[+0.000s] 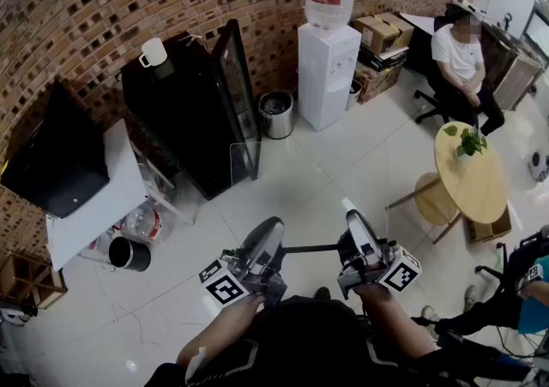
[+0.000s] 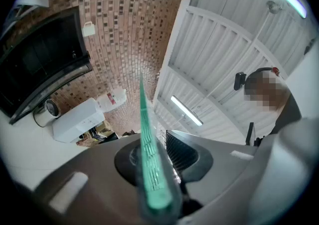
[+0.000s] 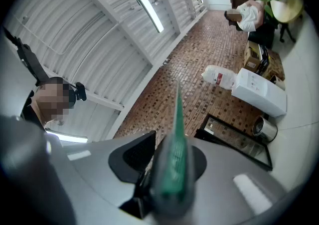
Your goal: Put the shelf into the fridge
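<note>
- One black fridge (image 1: 171,111) at far left, door (image 1: 240,89) swung open, well apart from both grippers.
- Left gripper (image 2: 157,169) — jaws pinched tight on glass shelf (image 1: 310,248), green edge running up between pads.
- Shelf held in mid-air over white floor (image 1: 171,291), spanning from one gripper to the other.
- Right gripper (image 3: 172,169) — jaws likewise clamped on shelf's opposite end, tilted upward.
</note>
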`<action>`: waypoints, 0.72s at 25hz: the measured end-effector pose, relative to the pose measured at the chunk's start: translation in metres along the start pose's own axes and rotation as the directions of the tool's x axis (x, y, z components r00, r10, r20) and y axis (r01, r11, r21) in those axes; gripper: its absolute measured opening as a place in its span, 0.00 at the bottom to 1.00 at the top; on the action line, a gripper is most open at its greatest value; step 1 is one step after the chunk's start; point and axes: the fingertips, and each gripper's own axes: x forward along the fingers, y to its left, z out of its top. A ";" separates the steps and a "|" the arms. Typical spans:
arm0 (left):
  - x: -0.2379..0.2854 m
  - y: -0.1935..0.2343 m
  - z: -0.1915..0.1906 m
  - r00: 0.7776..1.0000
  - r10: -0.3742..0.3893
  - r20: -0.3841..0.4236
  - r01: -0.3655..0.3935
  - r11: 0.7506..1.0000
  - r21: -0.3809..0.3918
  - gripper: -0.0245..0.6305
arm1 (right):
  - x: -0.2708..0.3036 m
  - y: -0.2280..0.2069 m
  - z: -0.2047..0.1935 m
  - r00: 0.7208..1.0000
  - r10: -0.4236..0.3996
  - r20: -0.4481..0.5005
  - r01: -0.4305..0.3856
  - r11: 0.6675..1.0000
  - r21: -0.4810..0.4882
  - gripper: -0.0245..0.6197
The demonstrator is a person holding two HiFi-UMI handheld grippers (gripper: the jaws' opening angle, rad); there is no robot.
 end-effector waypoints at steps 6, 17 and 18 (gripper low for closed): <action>-0.041 0.015 0.043 0.997 0.043 0.061 -0.044 0.999 0.009 0.10 | 0.046 0.011 -0.044 0.997 0.035 -0.068 -0.034 0.999 0.020 0.12; -0.131 0.047 0.130 0.979 0.135 0.154 -0.142 0.989 0.034 0.10 | 0.131 0.017 -0.145 0.982 0.078 -0.172 -0.063 0.994 0.089 0.12; -0.135 0.050 0.136 0.976 0.143 0.162 -0.150 0.988 0.034 0.10 | 0.138 0.018 -0.151 0.980 0.084 -0.181 -0.067 0.993 0.098 0.12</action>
